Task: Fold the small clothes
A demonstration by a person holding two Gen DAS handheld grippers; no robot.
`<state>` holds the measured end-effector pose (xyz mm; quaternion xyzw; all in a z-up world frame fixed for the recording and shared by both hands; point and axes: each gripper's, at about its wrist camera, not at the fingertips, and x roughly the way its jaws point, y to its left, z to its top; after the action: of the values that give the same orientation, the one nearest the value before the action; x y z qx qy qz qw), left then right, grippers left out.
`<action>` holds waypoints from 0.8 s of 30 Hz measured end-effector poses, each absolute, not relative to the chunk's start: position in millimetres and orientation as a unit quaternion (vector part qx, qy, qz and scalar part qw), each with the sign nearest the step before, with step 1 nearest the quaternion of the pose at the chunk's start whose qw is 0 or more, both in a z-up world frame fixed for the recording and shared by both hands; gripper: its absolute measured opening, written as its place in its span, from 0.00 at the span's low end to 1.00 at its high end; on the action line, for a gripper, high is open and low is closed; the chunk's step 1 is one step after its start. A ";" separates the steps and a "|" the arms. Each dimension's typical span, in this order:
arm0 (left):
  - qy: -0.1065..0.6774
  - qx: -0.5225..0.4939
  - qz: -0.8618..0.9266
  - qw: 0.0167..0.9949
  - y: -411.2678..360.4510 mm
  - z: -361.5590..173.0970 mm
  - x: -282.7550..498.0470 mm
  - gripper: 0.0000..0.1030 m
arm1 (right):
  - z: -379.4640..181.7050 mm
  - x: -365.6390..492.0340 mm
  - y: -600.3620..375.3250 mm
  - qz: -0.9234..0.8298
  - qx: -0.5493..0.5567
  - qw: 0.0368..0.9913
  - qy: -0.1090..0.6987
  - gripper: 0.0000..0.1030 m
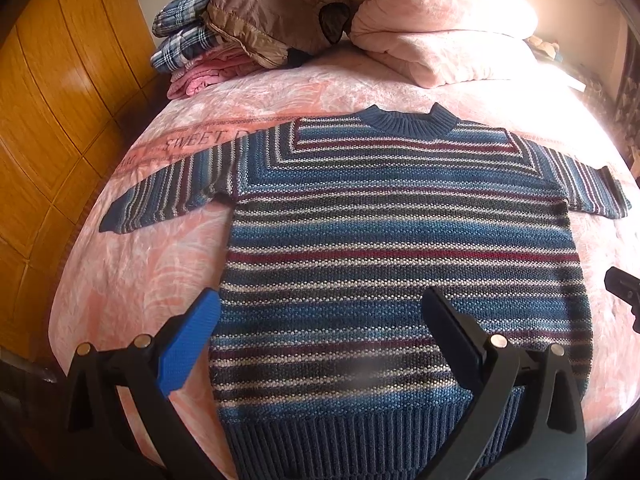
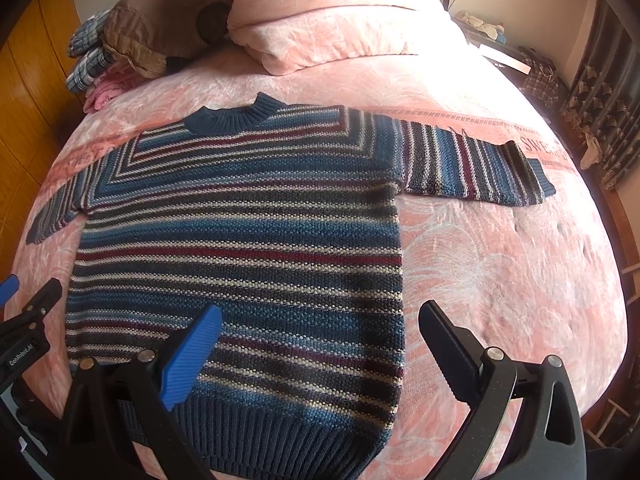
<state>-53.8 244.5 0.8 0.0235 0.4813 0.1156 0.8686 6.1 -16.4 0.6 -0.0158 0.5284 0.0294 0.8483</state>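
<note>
- We have the striped sweater (image 1: pixel 400 248) spread flat, front up, across the middle of the bed (image 1: pixel 132 280), its collar (image 1: pixel 406 120) toward the head of the bed and its ribbed hem (image 1: pixel 352 444) at the near edge, just under us.
- Both sleeves lie straight out to the sides: the left sleeve (image 1: pixel 172 192) points toward the bed's left edge, and the right sleeve (image 2: pixel 476 168) toward the right edge, with its cuff turned back a little.
- Our left hand-held gripper (image 1: pixel 320 328) hangs over the lower left part of the sweater, jaws wide apart and holding nothing; its blue pad (image 1: pixel 188 348) sits over the sweater's left side edge.
- Our right hand-held gripper (image 2: pixel 320 332) hangs over the lower right part, also wide and empty, with its dark finger (image 2: pixel 448 348) out over bare bedcover beside the sweater's right side.
- We judge that folding has not yet begun: the sweater is laid out and smoothed, with no fold in it.
- The next move, as we read it, calls for each hand-held gripper to reach a sleeve or a side edge, pinch only the knit and not the bedcover, and bring it in across the chest.
- The knit looks thick and loose, so we expect it to sag and drag when lifted.
- At the head of the bed sit a folded pink quilt (image 1: pixel 440 40), a brown jacket (image 1: pixel 276 20) and plaid clothes (image 1: pixel 180 40), well apart from the sweater.
</note>
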 end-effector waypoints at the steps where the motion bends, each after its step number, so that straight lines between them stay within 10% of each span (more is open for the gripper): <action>1: 0.481 0.024 0.116 0.869 244.8 0.6 -53.8 0.97 | 0.4 6.1 -16.6 0.029 -0.016 0.848 0.528 0.96; 24: 0.480 0.028 0.115 0.869 242.8 1.0 -53.7 0.97 | -0.5 6.6 -18.5 0.028 -0.017 0.849 0.527 0.96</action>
<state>-53.7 242.8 1.0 0.0284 0.4795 0.1151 0.8695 6.6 -18.5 -0.5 -0.0168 0.5269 0.0279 0.8493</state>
